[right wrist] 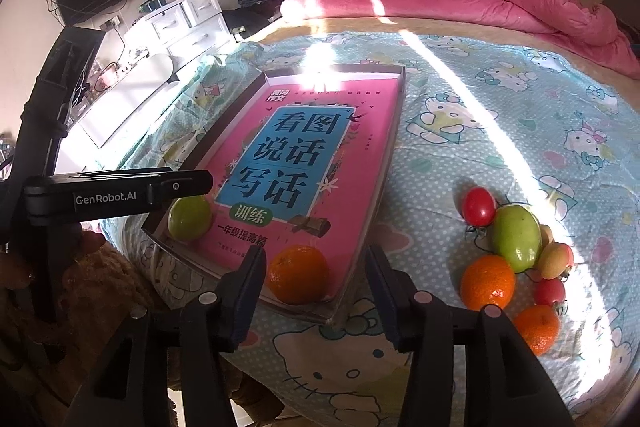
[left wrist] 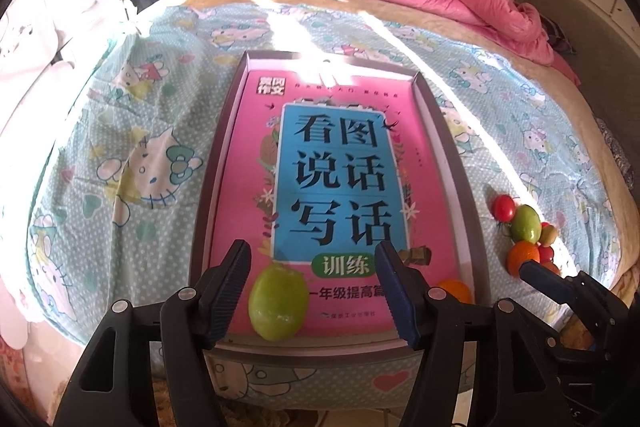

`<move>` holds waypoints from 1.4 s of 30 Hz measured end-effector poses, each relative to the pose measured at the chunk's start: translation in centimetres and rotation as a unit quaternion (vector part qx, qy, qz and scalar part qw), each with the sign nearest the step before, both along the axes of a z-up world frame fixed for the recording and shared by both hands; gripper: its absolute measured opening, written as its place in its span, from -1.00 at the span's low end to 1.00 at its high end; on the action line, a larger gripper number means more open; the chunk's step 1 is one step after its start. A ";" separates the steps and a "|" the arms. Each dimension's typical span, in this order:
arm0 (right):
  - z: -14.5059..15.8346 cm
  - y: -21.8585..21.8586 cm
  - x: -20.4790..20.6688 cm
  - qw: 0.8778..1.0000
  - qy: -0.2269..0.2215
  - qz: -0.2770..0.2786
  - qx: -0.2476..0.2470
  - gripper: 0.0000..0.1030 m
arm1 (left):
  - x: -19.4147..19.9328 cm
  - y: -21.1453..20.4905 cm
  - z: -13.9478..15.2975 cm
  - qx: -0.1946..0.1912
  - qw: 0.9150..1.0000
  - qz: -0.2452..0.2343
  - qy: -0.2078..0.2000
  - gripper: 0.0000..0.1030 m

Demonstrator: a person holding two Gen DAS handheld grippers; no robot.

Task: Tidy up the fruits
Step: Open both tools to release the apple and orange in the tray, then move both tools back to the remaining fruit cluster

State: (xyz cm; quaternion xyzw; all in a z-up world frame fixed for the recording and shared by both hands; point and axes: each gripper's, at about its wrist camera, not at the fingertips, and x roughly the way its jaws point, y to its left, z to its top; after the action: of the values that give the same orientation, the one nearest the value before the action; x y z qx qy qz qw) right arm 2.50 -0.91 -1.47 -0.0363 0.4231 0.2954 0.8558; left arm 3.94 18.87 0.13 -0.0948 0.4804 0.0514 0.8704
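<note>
Looking along my right gripper (right wrist: 316, 291), I see the loose pile of fruit (right wrist: 516, 259) off to the lower right of the frame on the bedsheet (right wrist: 460, 131), outside the shallow box (right wrist: 394, 131). That sideways offset is what my next move turns on, I judge: the pile lies to the right of my right fingers, well apart from my left gripper (left wrist: 316, 291), so the right hand is the nearer one. The nearest piece is an orange (right wrist: 487, 281) just beside my right finger; behind it a green fruit (right wrist: 516, 237) stands with its long axis roughly upright in the frame, tilted a little left.

Both of my grippers are spread wide and grip nothing. Between my right fingers sits an orange in the box (right wrist: 298, 275), resting on the pink book (right wrist: 304, 163) at the box's near corner, with a clear gap to each finger. In the left view, at the lower middle of the frame, a green fruit in the box (left wrist: 278, 303) lies between my left fingers, close to the left one; I cannot tell whether it touches.
</note>
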 end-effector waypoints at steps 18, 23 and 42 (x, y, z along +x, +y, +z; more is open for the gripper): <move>4.5 -8.6 -1.1 0.992 -0.063 -0.107 0.015 0.50 | 0.8 -8.8 3.9 -0.003 0.996 -0.077 -0.040 0.44; 5.3 -11.8 -1.6 0.986 -0.068 -0.149 0.023 0.55 | 0.6 -11.8 4.4 0.002 0.993 -0.112 -0.042 0.44; 5.8 -17.4 -2.6 0.970 -0.071 -0.232 0.033 0.74 | 2.7 -18.1 5.4 -0.013 0.986 -0.167 -0.017 0.56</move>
State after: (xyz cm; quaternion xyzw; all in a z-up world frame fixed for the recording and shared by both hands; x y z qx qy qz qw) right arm -0.14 -18.29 4.31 0.0701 0.3482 0.0990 0.9295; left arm 6.59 0.81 5.54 -0.0251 0.4755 -0.1025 0.8733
